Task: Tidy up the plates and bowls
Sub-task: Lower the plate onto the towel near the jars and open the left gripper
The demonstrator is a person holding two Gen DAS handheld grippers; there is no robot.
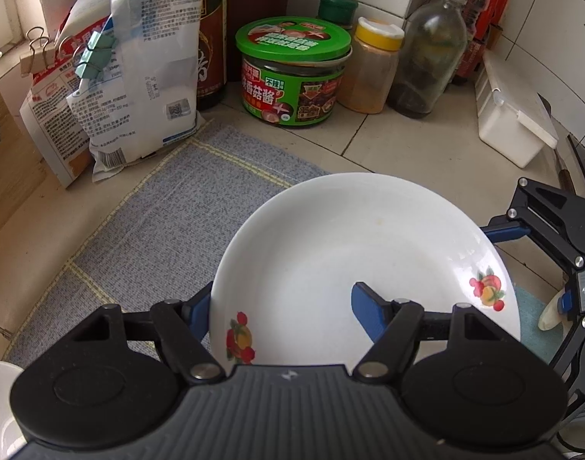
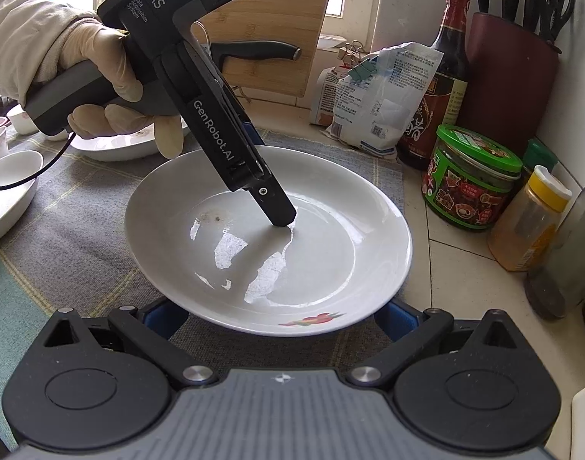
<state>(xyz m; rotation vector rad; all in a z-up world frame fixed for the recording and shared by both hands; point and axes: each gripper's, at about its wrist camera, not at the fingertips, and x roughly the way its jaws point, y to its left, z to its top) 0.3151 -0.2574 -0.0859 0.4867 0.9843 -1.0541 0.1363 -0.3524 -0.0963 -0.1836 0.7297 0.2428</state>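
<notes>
A white plate (image 1: 349, 253) with fruit decals sits over the grey mat (image 1: 146, 230); it also shows in the right wrist view (image 2: 311, 253). My left gripper (image 1: 281, 310) straddles the plate's near rim, one blue finger (image 1: 365, 310) inside the plate and the other outside below the rim; its jaws look open, not pinching. In the right wrist view its finger (image 2: 277, 207) touches the plate's inside. My right gripper (image 2: 281, 318) is open, its blue fingers (image 2: 397, 316) partly hidden under the plate's near edge.
Jars, bottles and flour bags (image 1: 146, 76) line the back wall; a green-lidded jar (image 1: 292, 73) stands behind the plate. A white box (image 1: 514, 115) is at right. More white dishes (image 2: 9, 188) and a bowl (image 2: 120, 145) sit at left. A knife block (image 2: 510, 61) stands at the back.
</notes>
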